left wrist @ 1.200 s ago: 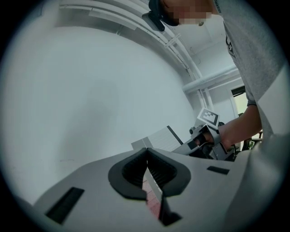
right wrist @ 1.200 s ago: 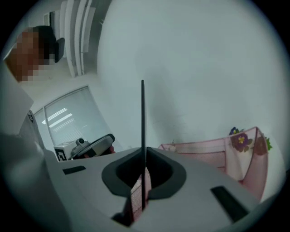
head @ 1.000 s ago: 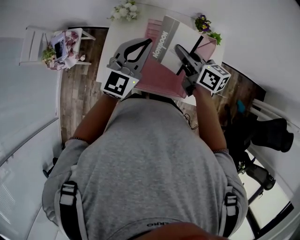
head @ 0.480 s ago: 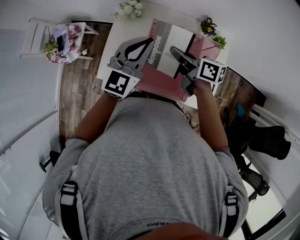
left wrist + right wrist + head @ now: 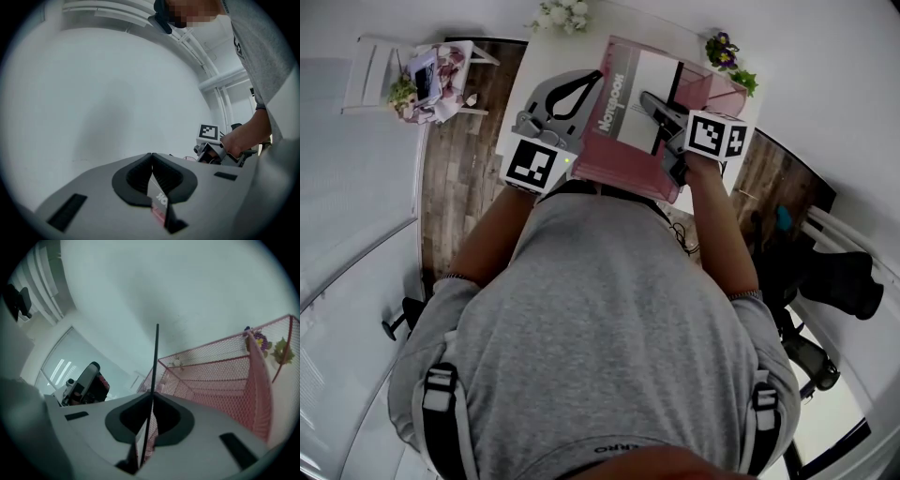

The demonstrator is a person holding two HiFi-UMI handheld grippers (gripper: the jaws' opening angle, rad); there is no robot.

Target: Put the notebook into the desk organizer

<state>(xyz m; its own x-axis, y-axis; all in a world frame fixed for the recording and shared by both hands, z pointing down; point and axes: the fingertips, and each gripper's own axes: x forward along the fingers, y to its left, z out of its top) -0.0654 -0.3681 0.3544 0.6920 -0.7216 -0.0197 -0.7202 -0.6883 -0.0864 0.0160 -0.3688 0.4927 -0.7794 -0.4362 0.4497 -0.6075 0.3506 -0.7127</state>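
notebook (image 5: 639, 86) is held upright by both claws over the pink mesh desk organizer (image 5: 619, 167) on the white counter (image 5: 525, 89). in the head view its grey spine and white cover lie inside the organizer's rim outline, with the near mesh wall in front of its lower edge; whether it touches the bottom cannot be told.

left claw (image 5: 596, 84) is clenched on the spine side; the left gripper view shows its pads closed with the printed cover caught between them. right claw (image 5: 649, 99) is clenched on the opposite edge; the right gripper view shows the thin dark edge of the notebook running up between the closed pads, with mesh just beside it.

against the frame one second ago: the notebook then leaned to the right across the organizer's top; it now stands squarer to the walls and lower within them. the right claw's marker cube has shifted up and inward. the left claw has barely changed place.
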